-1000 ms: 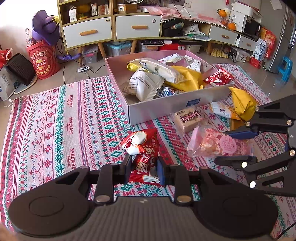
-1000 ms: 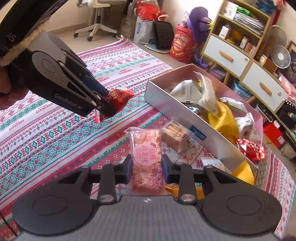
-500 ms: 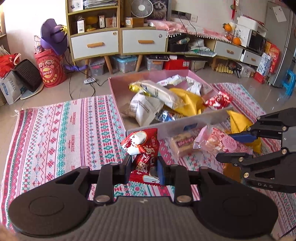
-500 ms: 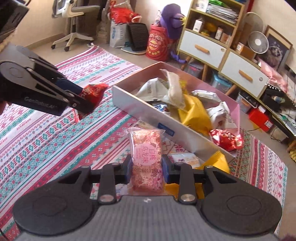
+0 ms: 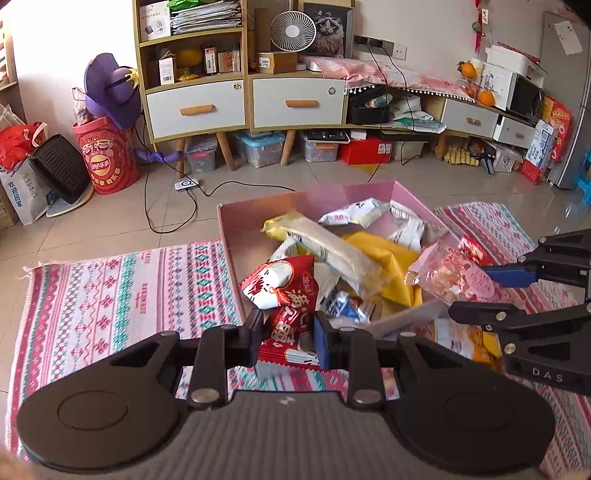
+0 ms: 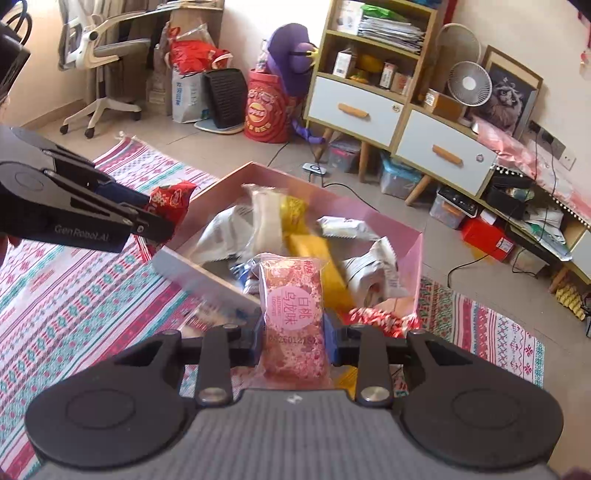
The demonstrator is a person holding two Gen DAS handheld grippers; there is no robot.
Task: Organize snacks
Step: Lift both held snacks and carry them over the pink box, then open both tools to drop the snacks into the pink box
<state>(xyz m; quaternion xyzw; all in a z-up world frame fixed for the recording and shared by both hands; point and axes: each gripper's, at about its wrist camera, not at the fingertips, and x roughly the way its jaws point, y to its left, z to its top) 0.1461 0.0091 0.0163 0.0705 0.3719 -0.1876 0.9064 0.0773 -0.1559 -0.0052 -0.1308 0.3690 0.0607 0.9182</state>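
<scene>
Both tongs clamped: left tongs (image 5: 288, 338) on red packet (image 5: 286, 295), right tongs (image 6: 293, 341) on pink packet (image 6: 291, 310); carry past pink box (image 5: 229, 236) rim at frame centre before letting go, else packets drop on rug (image 5: 110, 291)

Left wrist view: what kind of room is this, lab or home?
Most likely a lived-in home room, not a lab: a woven rug on tile floor, a shelf cabinet with drawers and a desk fan, plus a microwave.

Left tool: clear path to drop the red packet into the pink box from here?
Probably yes. The left tool is shut on the red packet near the box's front left corner, and the pink box is open-topped. The right tool, shut on the pink packet, hangs further right, seemingly apart.
</scene>
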